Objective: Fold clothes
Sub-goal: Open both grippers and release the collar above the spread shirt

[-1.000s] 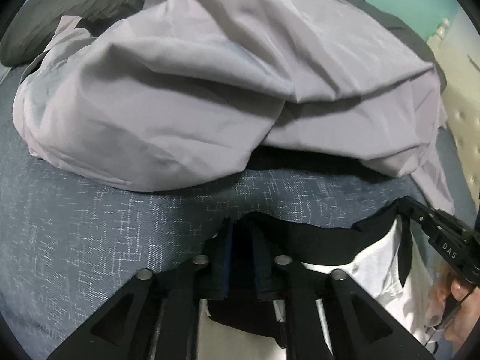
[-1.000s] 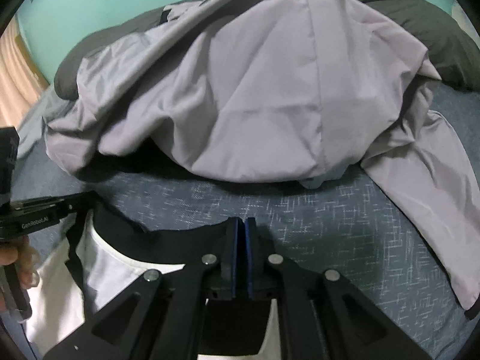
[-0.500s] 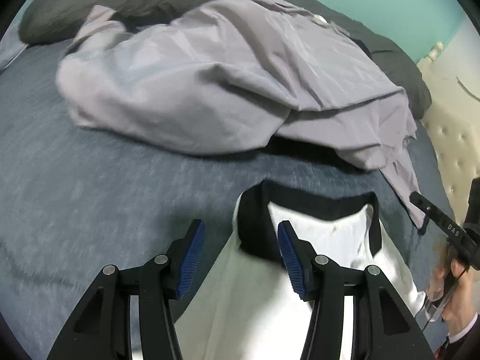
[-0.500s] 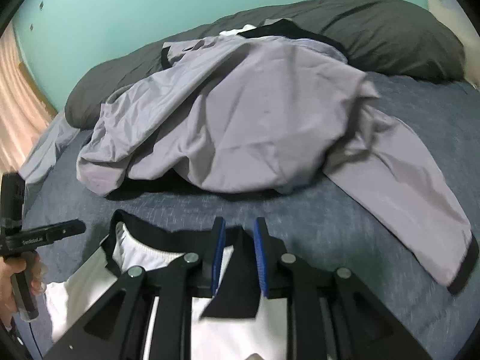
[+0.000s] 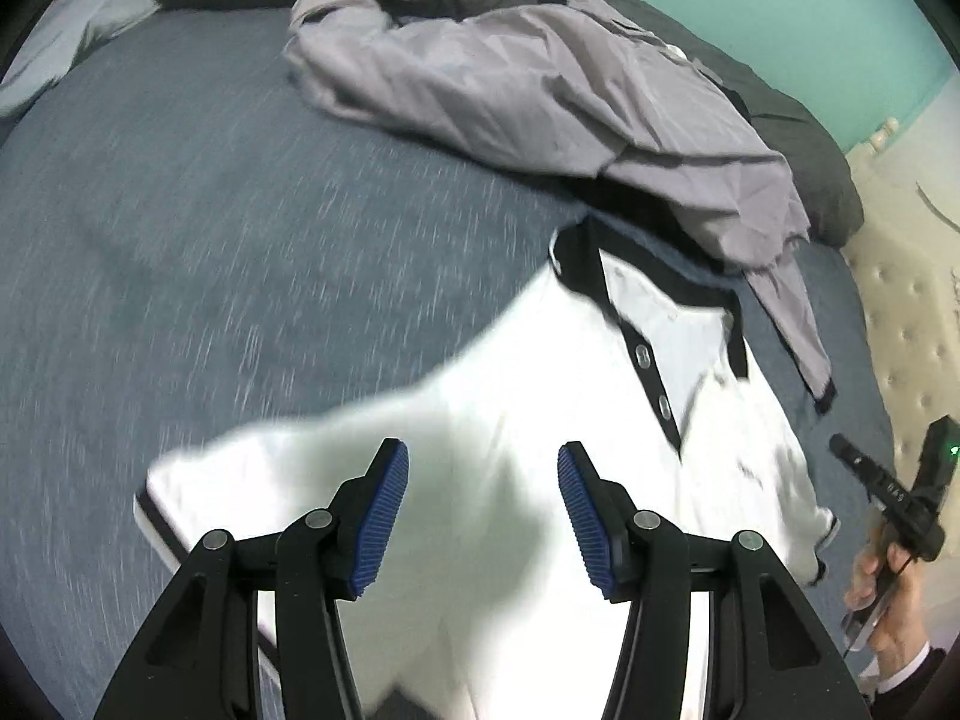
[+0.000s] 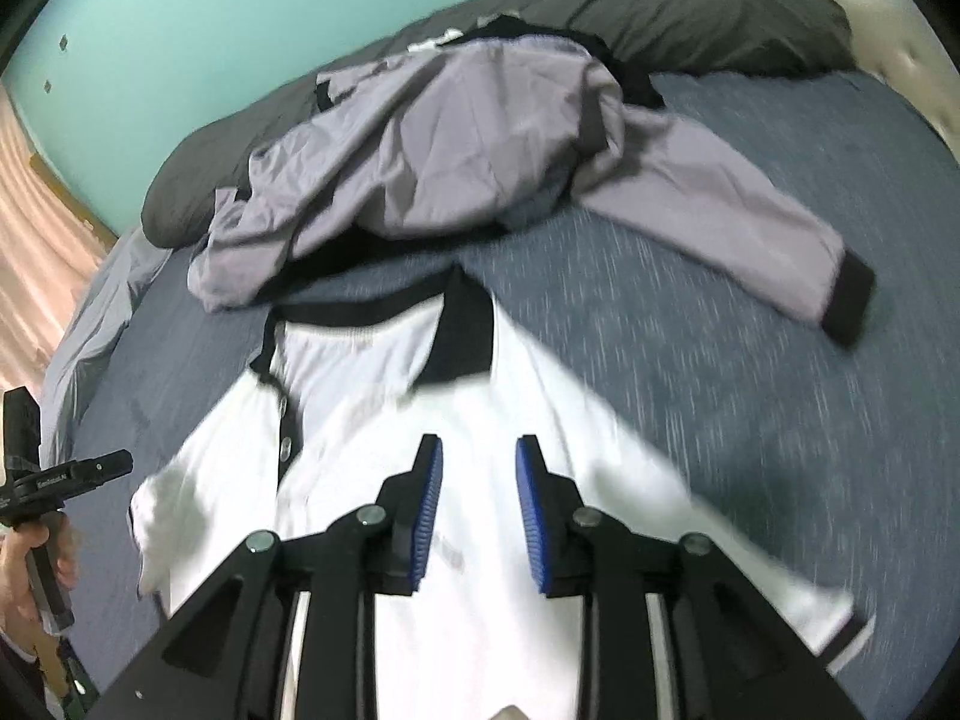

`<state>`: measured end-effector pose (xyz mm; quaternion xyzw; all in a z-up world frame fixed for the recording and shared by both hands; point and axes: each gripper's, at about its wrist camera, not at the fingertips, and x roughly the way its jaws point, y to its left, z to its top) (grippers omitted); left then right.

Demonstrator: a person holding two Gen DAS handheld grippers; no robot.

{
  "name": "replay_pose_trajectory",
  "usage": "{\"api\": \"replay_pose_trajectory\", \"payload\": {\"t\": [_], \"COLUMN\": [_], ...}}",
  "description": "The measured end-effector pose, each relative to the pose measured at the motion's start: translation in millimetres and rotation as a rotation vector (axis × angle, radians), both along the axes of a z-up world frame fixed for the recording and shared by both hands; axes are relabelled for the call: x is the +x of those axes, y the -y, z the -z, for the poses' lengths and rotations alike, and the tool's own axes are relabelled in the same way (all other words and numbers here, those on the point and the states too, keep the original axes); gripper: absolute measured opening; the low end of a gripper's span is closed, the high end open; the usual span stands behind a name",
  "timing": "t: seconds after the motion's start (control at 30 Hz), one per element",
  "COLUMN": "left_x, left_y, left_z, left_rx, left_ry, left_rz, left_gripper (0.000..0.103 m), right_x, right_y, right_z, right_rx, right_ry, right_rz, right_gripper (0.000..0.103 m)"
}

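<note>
while the white polo shirt (image 5: 540, 396) lies flat, each hand-held gripper, left (image 5: 483, 510) and right (image 6: 478, 510), gapes empty.

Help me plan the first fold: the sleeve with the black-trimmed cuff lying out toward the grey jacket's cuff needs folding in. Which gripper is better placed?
Probably the right gripper: it is open above the white polo shirt, and that sleeve lies on its side. The left gripper, also open, hangs over the opposite half.
</note>
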<state>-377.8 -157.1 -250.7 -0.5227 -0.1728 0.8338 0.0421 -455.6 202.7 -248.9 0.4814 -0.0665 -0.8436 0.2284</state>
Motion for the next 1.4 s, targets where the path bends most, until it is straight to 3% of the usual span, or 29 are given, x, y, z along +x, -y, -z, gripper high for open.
{"api": "replay_pose_trajectory", "payload": {"t": [0.47, 0.8, 1.4], "left_x": [127, 193, 263], "left_y": [-22, -37, -68], "left_z": [10, 22, 30], "left_rx": [0.012, 0.012, 0.031], "left_ry": [0.036, 0.061, 0.096], "left_rz": [0.051, 0.089, 0.169], "left_gripper": [0.056, 0.056, 0.055], "right_x": [133, 199, 285], "right_y": [-25, -41, -71], "right_z": [22, 27, 33], "right_rx": [-0.019, -0.014, 0.035], "right_ry": [0.09, 0.111, 0.17], "right_rz": [-0.043, -0.069, -0.125], "right_gripper": [0.028, 0.028, 0.029]}}
